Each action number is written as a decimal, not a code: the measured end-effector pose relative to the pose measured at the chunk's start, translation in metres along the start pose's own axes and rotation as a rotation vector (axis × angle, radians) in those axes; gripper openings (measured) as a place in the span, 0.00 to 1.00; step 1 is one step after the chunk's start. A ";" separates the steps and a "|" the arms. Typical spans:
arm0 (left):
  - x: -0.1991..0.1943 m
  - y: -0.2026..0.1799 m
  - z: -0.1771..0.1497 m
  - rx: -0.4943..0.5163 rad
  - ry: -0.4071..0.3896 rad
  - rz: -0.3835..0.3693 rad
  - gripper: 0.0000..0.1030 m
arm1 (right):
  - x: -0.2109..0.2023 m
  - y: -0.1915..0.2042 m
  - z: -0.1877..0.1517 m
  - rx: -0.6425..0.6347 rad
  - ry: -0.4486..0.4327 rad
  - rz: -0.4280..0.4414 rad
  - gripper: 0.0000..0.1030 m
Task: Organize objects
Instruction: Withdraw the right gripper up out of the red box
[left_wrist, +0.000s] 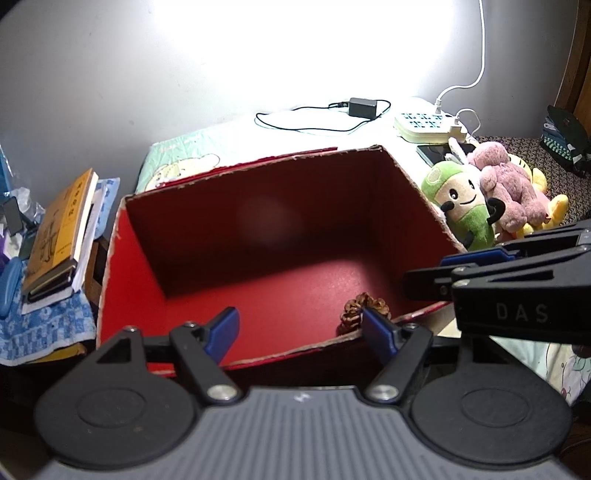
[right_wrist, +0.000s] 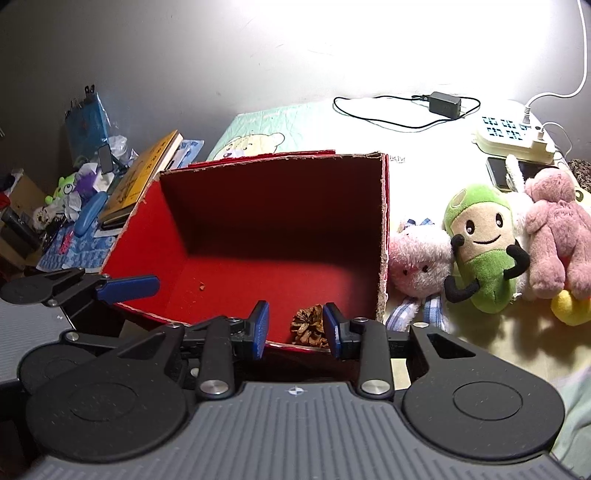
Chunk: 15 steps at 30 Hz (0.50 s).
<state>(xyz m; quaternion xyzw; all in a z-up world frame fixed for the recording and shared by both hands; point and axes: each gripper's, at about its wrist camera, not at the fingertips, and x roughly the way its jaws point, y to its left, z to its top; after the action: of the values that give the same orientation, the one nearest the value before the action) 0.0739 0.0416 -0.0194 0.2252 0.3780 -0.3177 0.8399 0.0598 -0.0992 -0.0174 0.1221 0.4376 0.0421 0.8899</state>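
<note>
An open red cardboard box (left_wrist: 140, 258) (right_wrist: 382, 236) stands on the bed. Inside it, a brown pine cone (left_wrist: 354, 314) (right_wrist: 308, 325) lies alone on the floor by the near wall. My left gripper (left_wrist: 299, 317) hovers over the near wall, open, with nothing between its blue pads. My right gripper (right_wrist: 295, 306) (left_wrist: 424, 273) hangs open above the box's near right corner; the cone shows below its gap, untouched. Right of the box lie a green plush (right_wrist: 480, 247) (left_wrist: 465, 206), a pink bear (right_wrist: 554, 229), a pink bunny (right_wrist: 417, 258) and a yellow plush (right_wrist: 569, 302).
A stack of books (left_wrist: 59, 236) sits on a blue cloth left of the box, with small clutter (right_wrist: 74, 206) beyond it. Behind the box are a black charger with cable (left_wrist: 362, 107), a white power strip (left_wrist: 421, 125) and a phone (right_wrist: 498, 173).
</note>
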 end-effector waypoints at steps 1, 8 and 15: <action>-0.001 -0.001 -0.002 0.003 0.001 0.003 0.73 | -0.001 0.000 -0.001 0.007 -0.005 0.000 0.33; -0.006 -0.005 -0.013 0.021 0.004 0.018 0.74 | -0.011 0.007 -0.013 0.043 -0.036 -0.004 0.33; -0.008 -0.007 -0.024 0.025 0.015 0.019 0.75 | -0.013 0.010 -0.027 0.068 -0.027 -0.007 0.34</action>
<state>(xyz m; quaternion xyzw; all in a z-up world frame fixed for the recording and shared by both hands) 0.0534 0.0541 -0.0289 0.2419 0.3783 -0.3129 0.8370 0.0310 -0.0875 -0.0209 0.1514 0.4274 0.0224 0.8910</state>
